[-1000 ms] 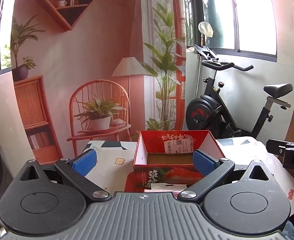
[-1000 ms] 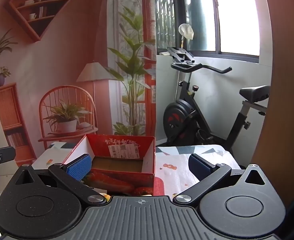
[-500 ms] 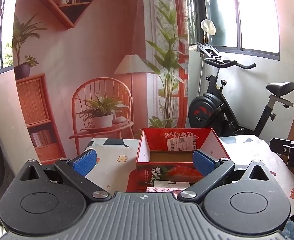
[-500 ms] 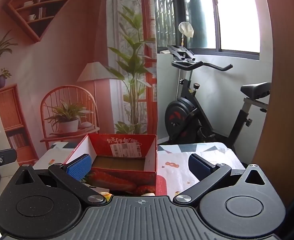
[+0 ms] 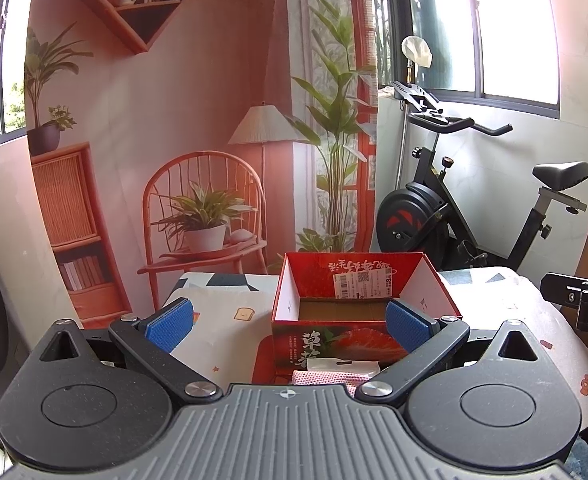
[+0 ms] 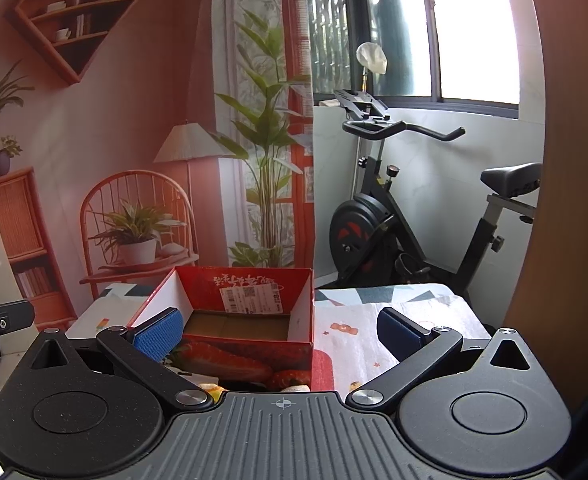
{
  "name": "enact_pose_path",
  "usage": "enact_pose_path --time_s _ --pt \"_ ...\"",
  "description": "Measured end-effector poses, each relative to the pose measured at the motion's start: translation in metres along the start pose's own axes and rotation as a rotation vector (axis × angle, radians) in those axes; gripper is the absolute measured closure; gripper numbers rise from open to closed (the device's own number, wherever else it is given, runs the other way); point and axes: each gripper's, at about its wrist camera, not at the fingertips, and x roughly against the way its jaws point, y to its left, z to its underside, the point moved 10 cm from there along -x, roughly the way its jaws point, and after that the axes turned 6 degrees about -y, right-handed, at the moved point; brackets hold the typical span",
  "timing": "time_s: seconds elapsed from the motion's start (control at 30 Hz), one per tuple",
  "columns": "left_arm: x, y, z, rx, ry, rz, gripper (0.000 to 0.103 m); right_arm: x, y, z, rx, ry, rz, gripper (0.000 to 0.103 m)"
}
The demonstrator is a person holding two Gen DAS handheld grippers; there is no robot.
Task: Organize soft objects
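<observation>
Grippers above a patterned tablecloth (image 6: 358,344): we see the left gripper (image 5: 290,320) and the right gripper (image 6: 280,330) with fingers spread wide, holding nothing. At lower centre of each frame we find an empty red box (image 5: 358,320); a pink cloth (image 5: 326,377) lies just before it.

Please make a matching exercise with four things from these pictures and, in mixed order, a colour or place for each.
Things:
1. open box
2. folded cloth
3. exercise bike
4. finger pads

Descriptions:
A. blue
B. pink, in front of the box
C. black, under the window
D. red outside, nothing visible inside

Pairs: 1-D, 2-B, 3-C, 4-A
</observation>
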Motion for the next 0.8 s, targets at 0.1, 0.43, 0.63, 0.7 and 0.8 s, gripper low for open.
enact_pose_path --time_s 0.1,0.43,0.63,0.7,0.8 --pt "-0.0002 0.0003 0.0001 0.0 0.0 0.0 0.0 0.0002 0.0 -0.0002 -0.001 0.0 0.001 0.0" --pt "0.0 0.0019 -0.0009 0.004 -0.002 -0.002 0.0 -0.0008 -0.0028 0.0001 -0.003 0.002 0.004 0.0" --pt "0.0014 0.0019 -0.0009 0.004 -0.003 -0.003 0.0 -0.0011 -0.0029 0.0 -0.004 0.002 0.004 0.0" --pt "0.0019 0.0019 -0.0009 0.004 -0.001 -0.004 0.0 -0.0008 -0.0025 0.0001 -0.004 0.001 0.005 0.0" --pt "0.0021 0.0024 -0.0018 0.006 -0.002 -0.004 0.0 -0.001 -0.0028 0.0 -0.004 0.002 0.005 0.0"
